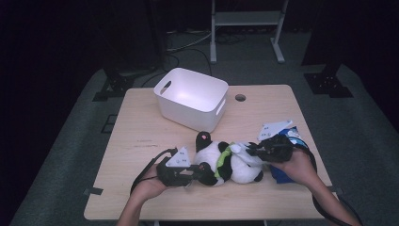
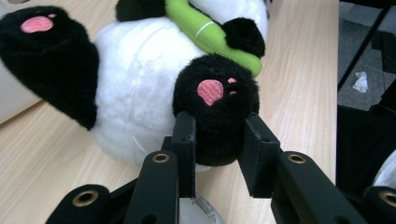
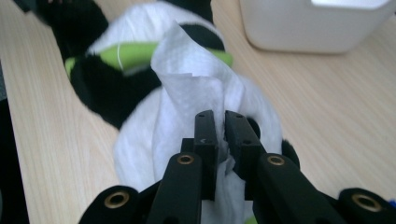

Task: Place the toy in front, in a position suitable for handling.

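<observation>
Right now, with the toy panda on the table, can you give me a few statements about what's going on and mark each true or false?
1. The left gripper is clamped on a black paw of the plush panda. True.
2. The right gripper holds a green pen. False: it pinches a white wipe lying against the panda.
3. The panda lies inside the white bin. False: it lies on the wooden table, in front of the bin.
4. The panda has a green strip across its body. True.
5. The white bin is tipped on its side. False: it stands upright, opening up.
</observation>
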`<state>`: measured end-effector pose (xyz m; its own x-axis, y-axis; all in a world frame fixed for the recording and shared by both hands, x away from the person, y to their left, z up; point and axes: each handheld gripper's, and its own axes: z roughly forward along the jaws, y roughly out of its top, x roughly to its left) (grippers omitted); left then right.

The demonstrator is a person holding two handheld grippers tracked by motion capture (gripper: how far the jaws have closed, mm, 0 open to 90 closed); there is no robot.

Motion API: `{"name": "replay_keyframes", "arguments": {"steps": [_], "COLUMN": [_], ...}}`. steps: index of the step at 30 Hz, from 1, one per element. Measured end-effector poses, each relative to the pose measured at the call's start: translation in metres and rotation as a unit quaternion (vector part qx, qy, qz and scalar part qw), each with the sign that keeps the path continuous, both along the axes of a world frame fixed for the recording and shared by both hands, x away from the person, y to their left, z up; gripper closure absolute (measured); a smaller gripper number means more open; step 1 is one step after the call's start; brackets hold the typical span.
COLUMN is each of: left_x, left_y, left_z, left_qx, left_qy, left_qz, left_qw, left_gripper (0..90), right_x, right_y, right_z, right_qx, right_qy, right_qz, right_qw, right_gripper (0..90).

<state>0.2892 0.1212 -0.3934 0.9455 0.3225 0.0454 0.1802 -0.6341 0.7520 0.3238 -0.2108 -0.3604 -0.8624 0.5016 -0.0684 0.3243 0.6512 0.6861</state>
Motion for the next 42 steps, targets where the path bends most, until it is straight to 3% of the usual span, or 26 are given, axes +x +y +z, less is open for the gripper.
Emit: {"name": "replay_keyframes", "arguments": {"steps": [9,13,18,25,30,36,42], "left_x": [-0.002,-0.005,-0.006,-0.003,0.000,0.000,0.000], "left_y": [0.005,0.008,0.015,0.023,0.022,0.022,0.021], "left_z": [0.005,0.010,0.015,0.016,0.013,0.014,0.016], "left_qx": [0.020,0.038,0.045,0.038,0.026,0.027,0.020], "left_qy": [-0.004,-0.007,-0.009,-0.011,-0.012,-0.014,-0.014], "left_qz": [0.000,-0.001,0.009,0.024,0.042,0.044,0.049], "left_qw": [0.9998,0.9993,0.9989,0.9989,0.9987,0.9986,0.9985], "left_gripper": [69.7,69.9,69.4,59.9,63.2,65.9,67.5], "right_x": [-0.022,-0.026,-0.022,-0.008,-0.002,-0.015,-0.027], "right_y": [-0.014,-0.005,0.010,0.026,0.032,0.039,0.046], "right_z": [-0.014,-0.020,-0.024,-0.026,-0.024,-0.022,-0.027], "right_qx": [0.025,0.034,0.039,0.046,0.042,0.044,0.048], "right_qy": [0.009,0.013,0.013,0.005,-0.012,-0.021,-0.013], "right_qz": [-0.003,0.012,0.022,0.016,0.010,0.040,0.067], "right_qw": [0.9996,0.9993,0.9989,0.9988,0.9990,0.9980,0.9965], "right_gripper": [82.9,82.9,83.2,83.8,83.7,83.6,83.6]}}
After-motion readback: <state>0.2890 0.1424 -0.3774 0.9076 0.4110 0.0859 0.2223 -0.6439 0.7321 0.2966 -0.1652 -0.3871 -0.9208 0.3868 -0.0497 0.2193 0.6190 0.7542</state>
